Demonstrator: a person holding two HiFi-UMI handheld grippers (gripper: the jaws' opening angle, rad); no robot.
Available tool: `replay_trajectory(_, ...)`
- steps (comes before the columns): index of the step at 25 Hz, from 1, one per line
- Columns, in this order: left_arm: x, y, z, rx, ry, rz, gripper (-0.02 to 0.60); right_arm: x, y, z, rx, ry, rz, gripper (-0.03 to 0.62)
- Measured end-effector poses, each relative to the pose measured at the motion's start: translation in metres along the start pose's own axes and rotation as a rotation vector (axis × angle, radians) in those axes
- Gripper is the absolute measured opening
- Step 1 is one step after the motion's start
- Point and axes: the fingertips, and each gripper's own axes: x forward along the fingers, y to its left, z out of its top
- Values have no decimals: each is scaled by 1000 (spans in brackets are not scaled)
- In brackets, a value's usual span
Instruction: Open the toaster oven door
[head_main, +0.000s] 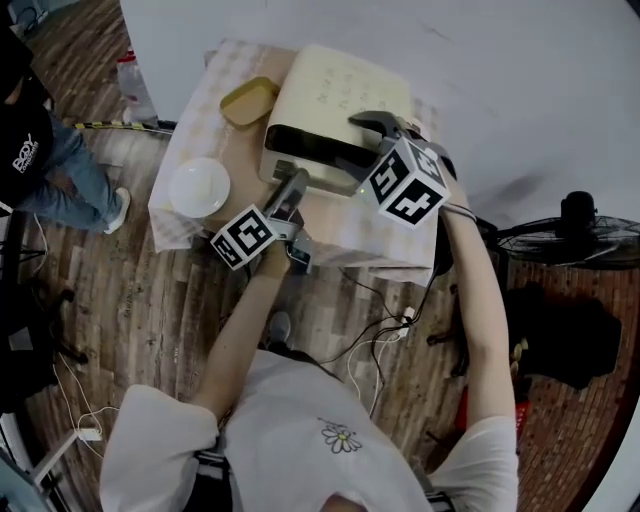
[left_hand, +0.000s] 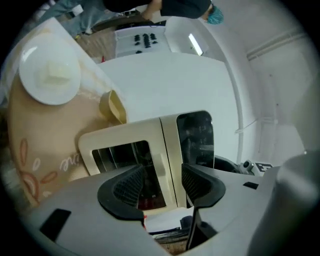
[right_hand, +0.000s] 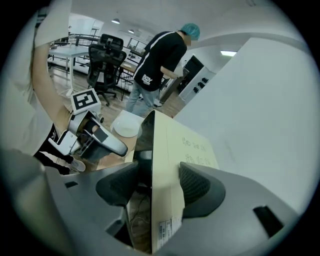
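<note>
Left gripper (left_hand: 164, 182): jaws spread wide, nothing gripped. Points roughly level at the front of the toaster oven (head_main: 335, 95), rolled onto its side, marker cube (head_main: 243, 237) toward the person. Just ahead of the tips and in line with the gap between the pads, the oven door (left_hand: 122, 137). Looks swung down toward the person: cream frame, glass window, a dark opening above and behind it. No contact with the door visible.

Right gripper (right_hand: 159, 182): jaws likewise wide, astride the oven's upper front edge near its right end. One pad against the cream top, the other over the dark front; no telling whether that one touches. Slants downward, its cube (head_main: 405, 180) nearer the wrist.

Under the oven, a small table (head_main: 180, 225) with a checked cloth, the oven toward the back, close to the white wall (head_main: 500, 60). Just beside the oven on its left, a yellow bowl (head_main: 248, 100). Nearer the person and apart from both, a white plate (head_main: 200, 187) with a pale lump on it. Beyond the table's left edge, a second person (head_main: 50, 170) in a dark top and jeans on the plank floor (head_main: 150, 320). Off to the right, a floor fan (head_main: 575, 230). Below the table's near edge, loose cables (head_main: 380, 340).
</note>
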Motion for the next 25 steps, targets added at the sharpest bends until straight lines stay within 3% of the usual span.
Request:
replay_trajectory(5, 13, 7, -2, -60, -14, -19, 217, 3, 0, 1, 14, -14, 3, 255)
replay_trajectory(8, 19, 10, -7, -116, -30, -39, 118, 1, 1, -1, 4, -17, 7, 255)
replay_trajectory(10, 22, 8, -7, -142, -45, -63, 86, 0, 1, -1, 2, -20, 10, 255)
replay_trajectory(16, 23, 8, -9, -172, -69, -77, 77, -1, 1, -3, 4, -44, 7, 255)
replay_trajectory(25, 19, 10, -8, -197, -60, -40, 69, -1, 3, -1, 1, -44, -9, 255)
